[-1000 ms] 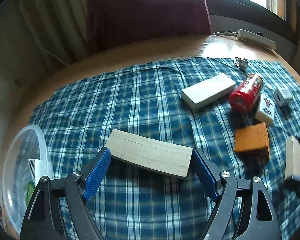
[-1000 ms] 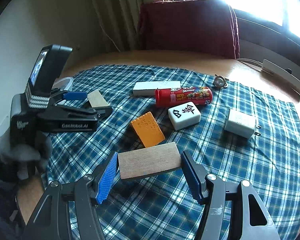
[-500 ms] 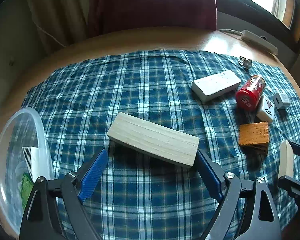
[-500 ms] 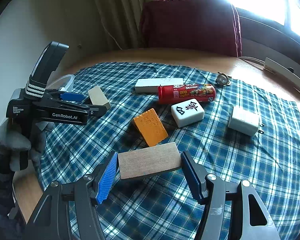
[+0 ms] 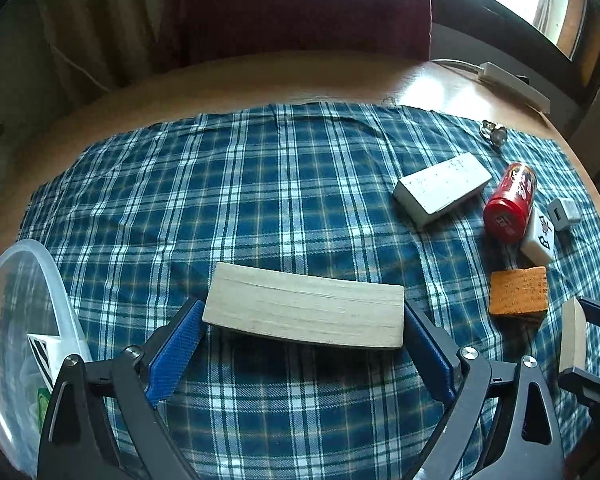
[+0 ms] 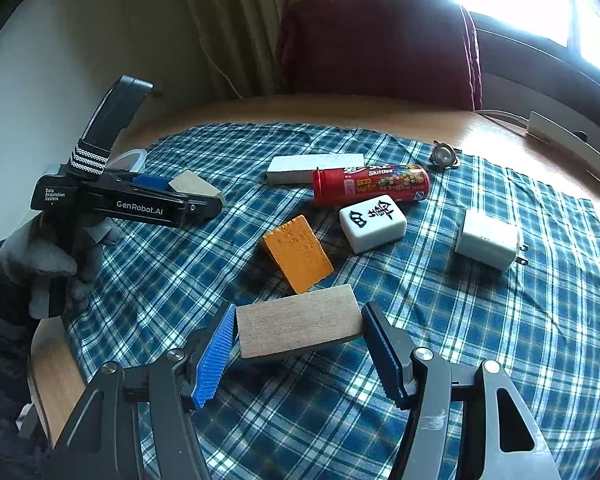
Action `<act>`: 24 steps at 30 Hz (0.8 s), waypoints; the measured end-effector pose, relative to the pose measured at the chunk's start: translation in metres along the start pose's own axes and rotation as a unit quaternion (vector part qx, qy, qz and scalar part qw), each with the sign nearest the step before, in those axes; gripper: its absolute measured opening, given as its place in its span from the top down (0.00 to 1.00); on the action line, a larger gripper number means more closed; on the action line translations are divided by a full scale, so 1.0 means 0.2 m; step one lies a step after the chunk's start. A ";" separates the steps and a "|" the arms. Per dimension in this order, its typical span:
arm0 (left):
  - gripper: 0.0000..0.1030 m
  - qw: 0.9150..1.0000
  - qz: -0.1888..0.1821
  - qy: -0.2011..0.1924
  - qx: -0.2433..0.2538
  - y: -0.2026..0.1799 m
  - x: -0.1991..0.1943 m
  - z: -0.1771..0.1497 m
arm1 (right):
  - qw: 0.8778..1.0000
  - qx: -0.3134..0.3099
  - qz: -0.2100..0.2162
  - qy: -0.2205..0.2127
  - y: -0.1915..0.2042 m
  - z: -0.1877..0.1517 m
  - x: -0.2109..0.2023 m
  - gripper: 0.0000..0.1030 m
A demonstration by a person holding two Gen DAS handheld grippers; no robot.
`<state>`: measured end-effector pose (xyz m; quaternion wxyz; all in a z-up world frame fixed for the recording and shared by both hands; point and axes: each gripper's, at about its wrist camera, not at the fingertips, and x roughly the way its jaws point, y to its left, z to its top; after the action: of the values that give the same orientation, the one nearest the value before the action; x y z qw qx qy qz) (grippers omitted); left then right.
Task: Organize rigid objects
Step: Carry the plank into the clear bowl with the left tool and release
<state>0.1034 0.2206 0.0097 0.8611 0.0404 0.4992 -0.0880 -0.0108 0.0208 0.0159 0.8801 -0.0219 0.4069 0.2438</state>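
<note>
Wooden blocks fill both grippers' fingers; orange wedge [image 6: 298, 253] lies just beyond right block [image 6: 298, 326]

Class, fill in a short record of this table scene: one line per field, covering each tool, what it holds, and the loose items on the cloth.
left tool: shut on pale wood block
right tool: shut on brown wood block
surface: blue plaid cloth on wooden table
loose items: Skittles tube, mahjong tile, orange block, white charger, white box
far left: clear plastic container
</note>
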 end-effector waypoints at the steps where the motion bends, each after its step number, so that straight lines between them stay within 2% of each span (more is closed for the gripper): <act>1: 0.10 1.000 0.003 -0.003 -0.004 0.01 0.00 0.00 | 1.000 0.001 0.000 -0.001 0.00 0.00 0.00 0.35; 5: 0.10 0.999 0.012 -0.022 -0.023 0.01 -0.01 -0.06 | 1.000 0.008 -0.001 -0.004 -0.02 0.00 0.00 0.35; 13: 0.10 0.995 0.012 -0.073 -0.064 -0.02 -0.17 -0.22 | 1.000 0.023 0.005 -0.018 -0.04 0.01 -0.01 0.35; 20: 0.10 0.986 0.036 -0.125 -0.103 0.10 -0.32 -0.30 | 0.999 0.031 0.003 -0.025 -0.06 0.02 -0.02 0.35; 24: 0.10 0.977 0.060 -0.161 -0.123 0.20 -0.43 -0.36 | 0.999 0.031 -0.002 -0.028 -0.05 0.02 -0.02 0.35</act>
<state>0.0085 0.2799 0.0471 0.9321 -0.0509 0.3580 0.0205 -0.0048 0.0112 0.0192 0.8919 0.0109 0.3894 0.2296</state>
